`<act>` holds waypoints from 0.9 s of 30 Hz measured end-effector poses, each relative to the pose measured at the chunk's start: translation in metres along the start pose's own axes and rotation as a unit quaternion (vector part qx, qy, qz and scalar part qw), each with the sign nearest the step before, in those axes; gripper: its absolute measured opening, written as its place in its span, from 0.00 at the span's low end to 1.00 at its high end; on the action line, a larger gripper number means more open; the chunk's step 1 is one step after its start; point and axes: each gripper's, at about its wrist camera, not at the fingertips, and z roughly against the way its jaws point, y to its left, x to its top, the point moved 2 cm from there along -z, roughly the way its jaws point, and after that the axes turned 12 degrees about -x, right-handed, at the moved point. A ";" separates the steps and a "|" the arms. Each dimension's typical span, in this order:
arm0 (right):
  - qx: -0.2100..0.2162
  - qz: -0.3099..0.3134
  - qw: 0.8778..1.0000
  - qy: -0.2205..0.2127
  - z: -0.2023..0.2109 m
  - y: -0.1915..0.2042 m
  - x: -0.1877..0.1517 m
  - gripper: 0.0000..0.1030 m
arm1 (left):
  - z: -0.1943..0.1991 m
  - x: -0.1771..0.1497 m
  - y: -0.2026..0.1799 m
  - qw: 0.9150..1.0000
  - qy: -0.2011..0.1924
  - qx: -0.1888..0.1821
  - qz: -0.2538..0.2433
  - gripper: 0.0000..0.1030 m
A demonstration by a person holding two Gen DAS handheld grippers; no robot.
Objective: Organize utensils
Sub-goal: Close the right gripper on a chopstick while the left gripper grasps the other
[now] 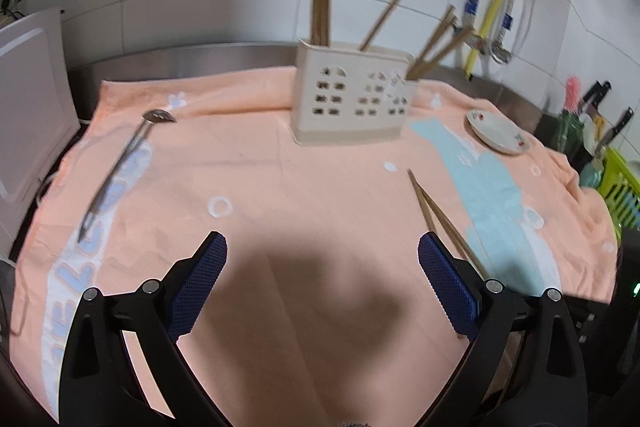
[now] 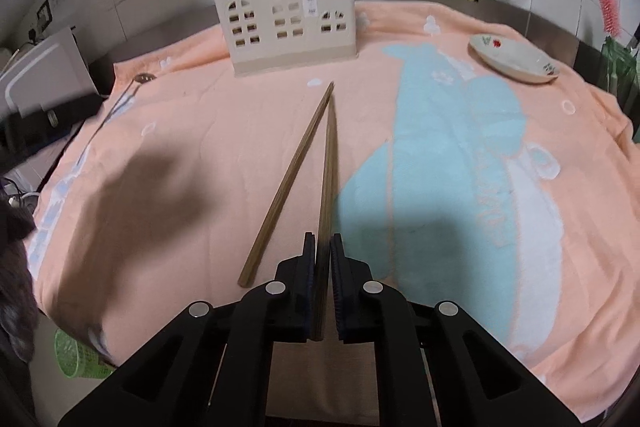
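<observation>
In the right wrist view my right gripper (image 2: 323, 237) is shut on the near end of one wooden chopstick (image 2: 330, 155), which points toward the cream utensil holder (image 2: 288, 23). A second chopstick (image 2: 288, 183) lies loose on the peach towel (image 2: 200, 147), its far tip meeting the held one. The holder has several chopsticks standing in it. A metal slotted spoon (image 2: 124, 99) lies at the towel's left. In the left wrist view my left gripper (image 1: 322, 241) hangs open over bare towel. The spoon (image 1: 120, 163) lies to its left, the chopstick pair (image 1: 440, 215) by its right finger, and the holder (image 1: 352, 95) ahead.
A small white plate (image 1: 496, 133) (image 2: 512, 61) sits on the towel's right side. A white cutting board (image 1: 28, 107) leans at the left. Knives and a green basket (image 1: 616, 187) stand past the right edge. Tiled wall and pipes rise behind the holder.
</observation>
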 end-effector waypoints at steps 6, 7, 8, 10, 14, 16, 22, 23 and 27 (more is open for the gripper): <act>0.008 0.010 1.000 -0.027 0.016 -0.020 0.011 0.06 | -0.016 -0.018 -0.024 0.999 0.026 -0.028 -0.005 0.91; 0.008 0.012 0.999 -0.030 0.018 -0.021 0.013 0.06 | -0.019 -0.022 -0.028 0.999 0.034 -0.038 -0.004 0.91; 0.009 0.015 0.999 -0.034 0.021 -0.023 0.015 0.06 | -0.023 -0.026 -0.033 0.998 0.040 -0.044 -0.004 0.91; 0.014 0.022 0.999 -0.042 0.026 -0.028 0.019 0.06 | -0.030 -0.032 -0.040 0.997 0.053 -0.055 -0.004 0.87; 0.017 0.028 0.998 -0.058 0.034 -0.036 0.026 0.06 | -0.048 -0.048 -0.059 0.993 0.083 -0.084 -0.007 0.73; 0.018 0.029 0.997 -0.063 0.037 -0.039 0.029 0.06 | -0.056 -0.054 -0.067 0.991 0.096 -0.092 -0.013 0.63; 0.024 0.028 0.997 -0.070 0.040 -0.047 0.035 0.06 | -0.078 -0.060 -0.086 0.986 0.121 -0.117 -0.020 0.36; 0.025 0.027 0.997 -0.073 0.041 -0.048 0.037 0.06 | -0.080 -0.060 -0.087 0.985 0.125 -0.118 -0.020 0.29; 0.026 0.025 0.996 -0.080 0.043 -0.053 0.043 0.06 | -0.090 -0.060 -0.093 0.984 0.133 -0.118 -0.027 0.22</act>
